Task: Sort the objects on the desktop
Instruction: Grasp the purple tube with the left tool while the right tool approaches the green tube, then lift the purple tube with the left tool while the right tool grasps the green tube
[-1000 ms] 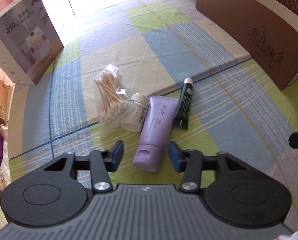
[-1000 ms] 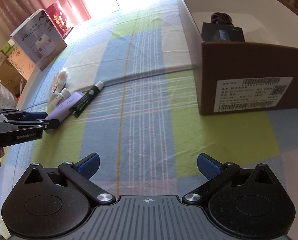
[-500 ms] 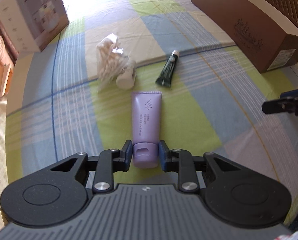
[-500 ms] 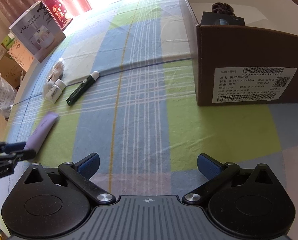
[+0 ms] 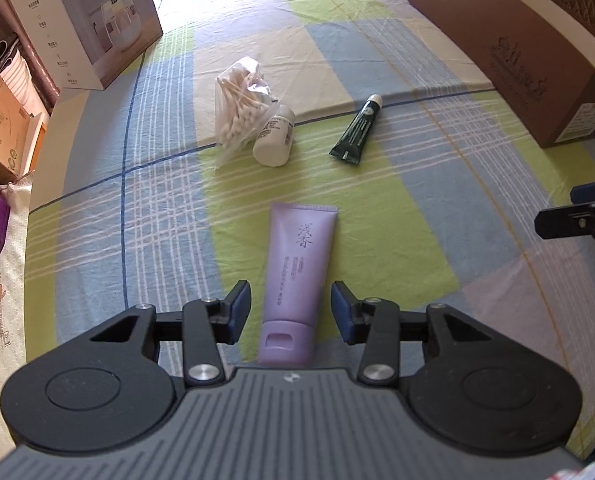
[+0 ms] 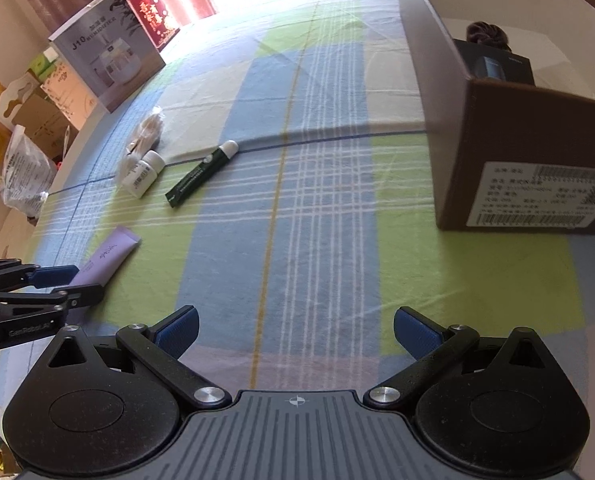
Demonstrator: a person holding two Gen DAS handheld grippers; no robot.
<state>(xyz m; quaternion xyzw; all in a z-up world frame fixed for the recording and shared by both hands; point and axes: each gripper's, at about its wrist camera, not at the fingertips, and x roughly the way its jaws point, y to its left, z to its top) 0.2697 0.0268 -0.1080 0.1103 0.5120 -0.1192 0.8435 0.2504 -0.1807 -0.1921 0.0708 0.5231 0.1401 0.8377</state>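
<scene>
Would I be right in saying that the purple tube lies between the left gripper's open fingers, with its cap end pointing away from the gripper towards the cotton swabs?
Not quite: the purple tube does lie between the opening jaws of the left gripper, untouched by the pads, but its cap end points towards the gripper. The flat crimped end faces the bag of cotton swabs. The left wrist view shows this.

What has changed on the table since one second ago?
The purple tube was pulled toward the camera, away from the cotton swabs, white bottle and green tube. The left gripper closed on its cap; its jaws are opening now, pads clear. The others stayed put; the right gripper stayed open.
</scene>
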